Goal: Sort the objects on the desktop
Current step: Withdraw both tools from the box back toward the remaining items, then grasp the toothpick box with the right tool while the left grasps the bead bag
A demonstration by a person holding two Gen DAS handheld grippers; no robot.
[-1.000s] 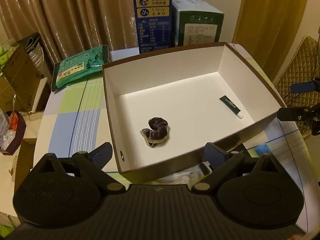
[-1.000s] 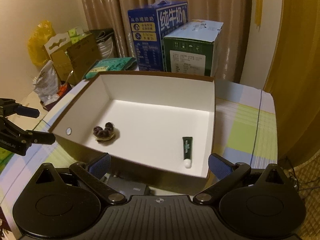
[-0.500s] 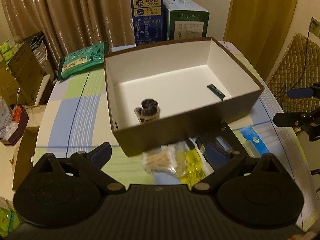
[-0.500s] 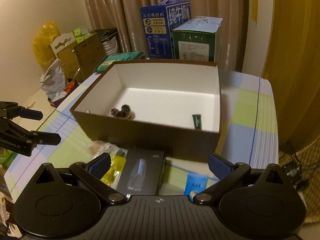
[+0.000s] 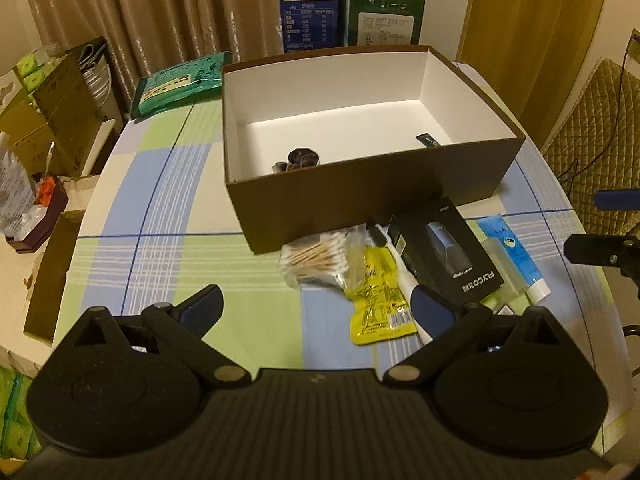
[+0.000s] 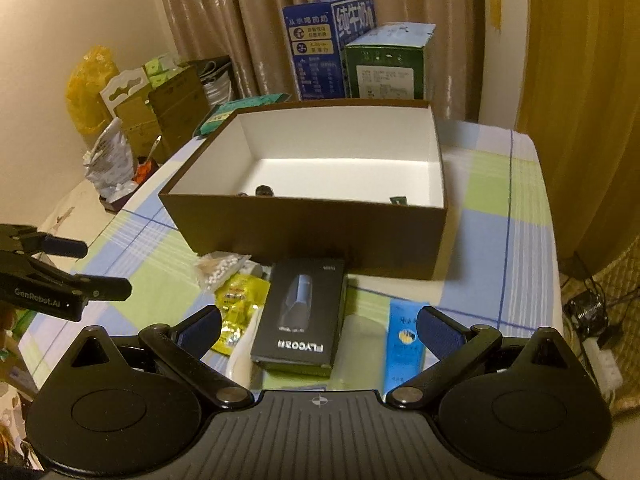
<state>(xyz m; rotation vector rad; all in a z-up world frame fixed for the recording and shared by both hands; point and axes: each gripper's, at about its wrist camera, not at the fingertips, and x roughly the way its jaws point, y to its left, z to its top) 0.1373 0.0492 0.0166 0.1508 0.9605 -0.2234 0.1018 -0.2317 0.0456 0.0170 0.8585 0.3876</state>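
Box wall (image 6: pixel 312 236) half hides scrunchie (image 6: pixel 264 191) and green tube (image 6: pixel 398 200).

Open box (image 5: pixel 372 196) sits mid-table w/ a scrunchie (image 5: pixel 303 157) at its left-front & a small tube (image 5: pixel 427 139) at right inside, 2 cartons (image 6: pixel 332 48) behind it, a flat packet (image 5: pixel 180 82) at back-left, and swabs (image 5: pixel 316 258), sachet (image 5: pixel 378 292), boxed shaver (image 6: pixel 302 314) & tube (image 6: pixel 404 340) lined up left-to-right in front.

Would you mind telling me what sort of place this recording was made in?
Most likely a room in a home: long curtains hang behind a table with a checked tablecloth, and milk cartons and cardboard boxes are stacked around it.
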